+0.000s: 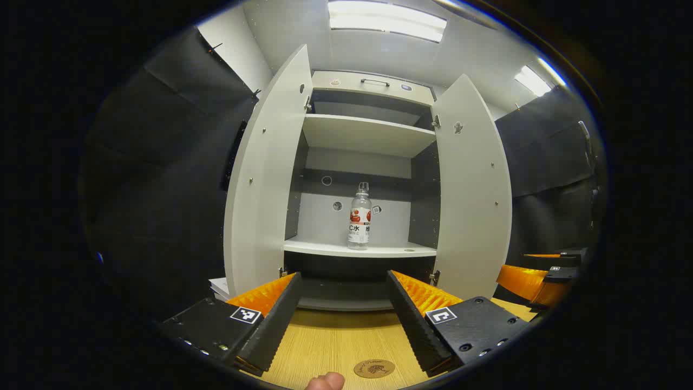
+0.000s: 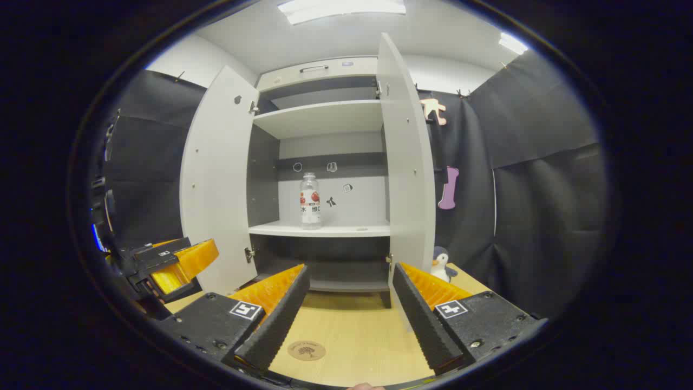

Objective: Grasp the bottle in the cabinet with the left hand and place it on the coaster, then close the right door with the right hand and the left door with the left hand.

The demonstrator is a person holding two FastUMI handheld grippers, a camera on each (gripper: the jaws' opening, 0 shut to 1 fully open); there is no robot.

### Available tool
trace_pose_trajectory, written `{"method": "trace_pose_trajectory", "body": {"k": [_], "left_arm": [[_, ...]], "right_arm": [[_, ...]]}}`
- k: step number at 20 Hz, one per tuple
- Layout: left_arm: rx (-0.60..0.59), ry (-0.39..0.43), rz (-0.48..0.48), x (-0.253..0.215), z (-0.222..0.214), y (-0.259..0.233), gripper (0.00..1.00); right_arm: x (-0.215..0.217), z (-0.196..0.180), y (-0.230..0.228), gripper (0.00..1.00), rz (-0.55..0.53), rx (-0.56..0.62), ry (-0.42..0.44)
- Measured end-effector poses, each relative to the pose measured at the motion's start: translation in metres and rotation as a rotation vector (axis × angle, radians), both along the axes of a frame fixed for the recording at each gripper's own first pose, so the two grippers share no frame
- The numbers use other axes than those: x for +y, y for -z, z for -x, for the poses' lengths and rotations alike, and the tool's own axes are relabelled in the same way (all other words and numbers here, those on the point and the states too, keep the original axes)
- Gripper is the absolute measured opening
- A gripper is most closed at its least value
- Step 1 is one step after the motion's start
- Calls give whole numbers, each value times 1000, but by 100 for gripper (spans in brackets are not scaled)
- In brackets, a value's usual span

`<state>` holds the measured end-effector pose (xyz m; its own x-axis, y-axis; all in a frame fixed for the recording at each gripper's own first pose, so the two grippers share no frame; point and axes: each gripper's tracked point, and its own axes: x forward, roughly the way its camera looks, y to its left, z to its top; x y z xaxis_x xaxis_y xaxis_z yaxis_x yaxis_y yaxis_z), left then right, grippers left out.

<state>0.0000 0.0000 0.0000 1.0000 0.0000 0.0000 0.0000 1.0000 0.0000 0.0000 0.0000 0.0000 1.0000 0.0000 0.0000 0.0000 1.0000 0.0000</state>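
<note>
Two orange-and-black grippers, left gripper (image 1: 342, 319) and right gripper (image 2: 351, 319), are hovering spread; centre-frame, the clear plastic bottle (image 1: 359, 219) is looking light, slippery, best gripped mid-label.

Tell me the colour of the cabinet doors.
Light grey cabinet doors, shown best in the left gripper view.

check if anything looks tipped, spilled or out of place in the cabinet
Nothing stands out. The bottle stands upright on the cabinet's lower shelf, both doors are open, and the coaster lies flat on the table.
</note>
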Motion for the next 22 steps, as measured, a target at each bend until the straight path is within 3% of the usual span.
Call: {"method": "trace_pose_trajectory", "body": {"k": [1, 16, 17, 18, 22], "left_arm": [[1, -1, -3, 1, 0, 0, 94], [6, -16, -11, 8, 2, 1, 95], [8, -13, -10, 7, 1, 1, 99], [9, -11, -9, 7, 1, 1, 95], [7, -5, -15, 5, -3, 0, 95]], "right_arm": [[0, 0, 0, 100, 1, -1, -1], [2, 1, 2, 100, 12, 11, -18], [2, 1, 2, 100, 12, 9, -18], [2, 1, 2, 100, 12, 7, -17], [1, 1, 2, 100, 10, 9, -13]]}}
